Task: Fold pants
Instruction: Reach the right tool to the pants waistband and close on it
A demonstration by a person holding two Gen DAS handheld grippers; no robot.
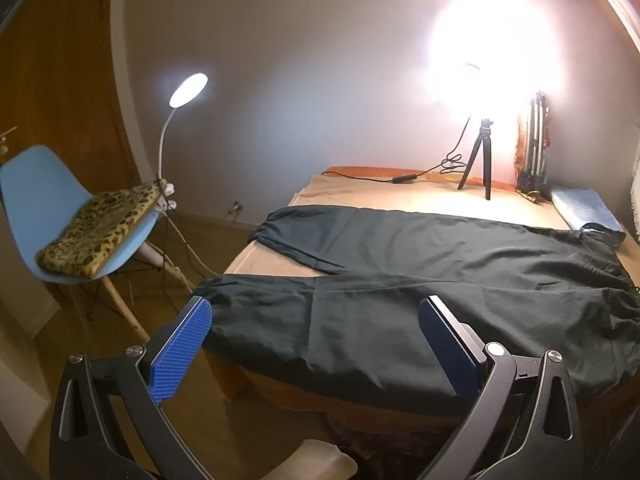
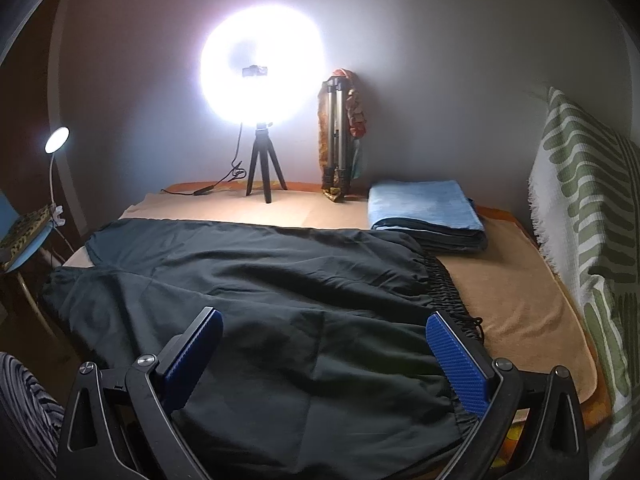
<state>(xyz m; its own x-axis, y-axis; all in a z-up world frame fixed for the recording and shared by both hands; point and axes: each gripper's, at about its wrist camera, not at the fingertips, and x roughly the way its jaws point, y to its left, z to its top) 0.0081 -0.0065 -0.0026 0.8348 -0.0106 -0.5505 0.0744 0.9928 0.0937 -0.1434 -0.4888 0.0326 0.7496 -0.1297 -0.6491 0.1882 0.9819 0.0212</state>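
Dark pants [image 1: 420, 264] lie spread flat on the tan blanket of the bed [image 1: 420, 200], legs toward the left and elastic waistband at the right. My left gripper [image 1: 316, 312] is open and empty, hovering above the near leg close to its cuff. In the right wrist view the pants [image 2: 260, 300] fill the middle, with the gathered waistband [image 2: 444, 284] at the right. My right gripper [image 2: 326, 328] is open and empty, above the near hip part beside the waistband.
A ring light on a small tripod [image 2: 262, 168] and a folded tripod [image 2: 338, 140] stand at the bed's far edge. A folded blue towel [image 2: 424, 204] lies at the back right. A blue chair with a leopard cushion [image 1: 92, 224] and a desk lamp [image 1: 188, 88] stand left.
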